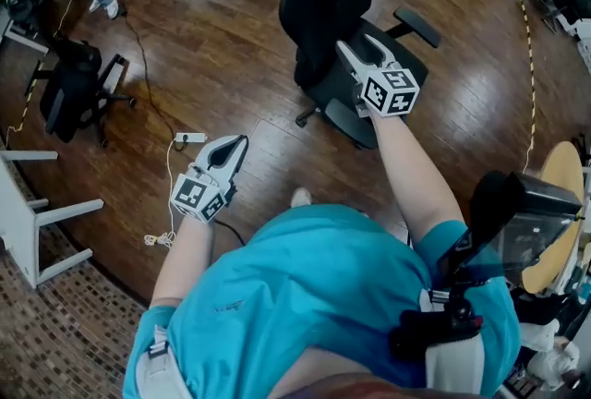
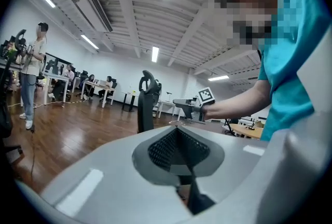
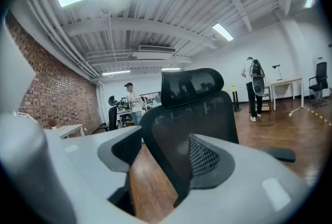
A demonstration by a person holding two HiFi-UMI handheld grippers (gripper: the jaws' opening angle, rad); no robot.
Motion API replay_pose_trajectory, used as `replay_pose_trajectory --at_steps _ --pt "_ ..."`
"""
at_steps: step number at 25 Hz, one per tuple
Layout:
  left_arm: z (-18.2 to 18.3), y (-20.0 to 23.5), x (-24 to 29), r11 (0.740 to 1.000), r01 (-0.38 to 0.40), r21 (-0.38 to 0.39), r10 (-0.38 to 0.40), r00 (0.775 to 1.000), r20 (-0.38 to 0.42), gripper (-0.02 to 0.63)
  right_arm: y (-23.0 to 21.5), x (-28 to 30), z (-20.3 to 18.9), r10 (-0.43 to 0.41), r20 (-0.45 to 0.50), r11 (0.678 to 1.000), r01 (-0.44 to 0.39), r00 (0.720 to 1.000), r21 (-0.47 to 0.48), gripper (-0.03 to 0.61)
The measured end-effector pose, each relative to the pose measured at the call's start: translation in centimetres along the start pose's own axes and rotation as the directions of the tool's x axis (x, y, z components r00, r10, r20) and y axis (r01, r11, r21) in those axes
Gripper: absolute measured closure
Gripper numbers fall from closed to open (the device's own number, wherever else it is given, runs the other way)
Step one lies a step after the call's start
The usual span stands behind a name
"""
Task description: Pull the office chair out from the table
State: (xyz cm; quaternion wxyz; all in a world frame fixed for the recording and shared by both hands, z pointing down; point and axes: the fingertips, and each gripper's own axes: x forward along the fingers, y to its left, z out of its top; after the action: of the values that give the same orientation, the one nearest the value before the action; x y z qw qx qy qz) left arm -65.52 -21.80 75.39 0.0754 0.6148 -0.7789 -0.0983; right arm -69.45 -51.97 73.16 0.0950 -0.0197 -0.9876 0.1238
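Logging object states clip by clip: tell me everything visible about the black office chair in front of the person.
The office chair is black, with a mesh backrest, a separate headrest, padded armrests and a castor base. It stands upright on the dark wood floor. The right gripper reaches to the backrest's edge, which runs between its open jaws; whether a jaw touches it is unclear.

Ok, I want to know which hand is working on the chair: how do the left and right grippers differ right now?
The right gripper has its jaws apart, with the back edge of the office chair between them; the left gripper has its jaws together with nothing between them. The right gripper is reached out to the chair, while the left gripper hangs over the bare wood floor, apart from the chair. Both are grey and point forward.
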Motion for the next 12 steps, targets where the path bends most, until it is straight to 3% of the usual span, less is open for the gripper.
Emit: replay_pose_trajectory --at_steps 5,10,12 --pt "0.6 -5.2 4.4 0.988 0.147 0.040 -0.147 0.989 -0.005 0.613 -1.3 -12.1 -0.6 0.035 0.046 0.999 -0.035 0.998 -0.017 0.452" --pt "2.5 -12.6 8.4 0.957 0.287 0.029 -0.286 0.957 -0.041 0.612 -3.3 -25.9 1.3 -0.071 0.125 0.997 0.067 0.990 0.039 0.578" --pt "2.5 -16.0 7.9 0.942 0.335 0.021 -0.334 0.941 -0.051 0.614 -2.6 -31.2 0.9 -0.113 0.154 0.992 0.104 0.982 0.065 0.578"
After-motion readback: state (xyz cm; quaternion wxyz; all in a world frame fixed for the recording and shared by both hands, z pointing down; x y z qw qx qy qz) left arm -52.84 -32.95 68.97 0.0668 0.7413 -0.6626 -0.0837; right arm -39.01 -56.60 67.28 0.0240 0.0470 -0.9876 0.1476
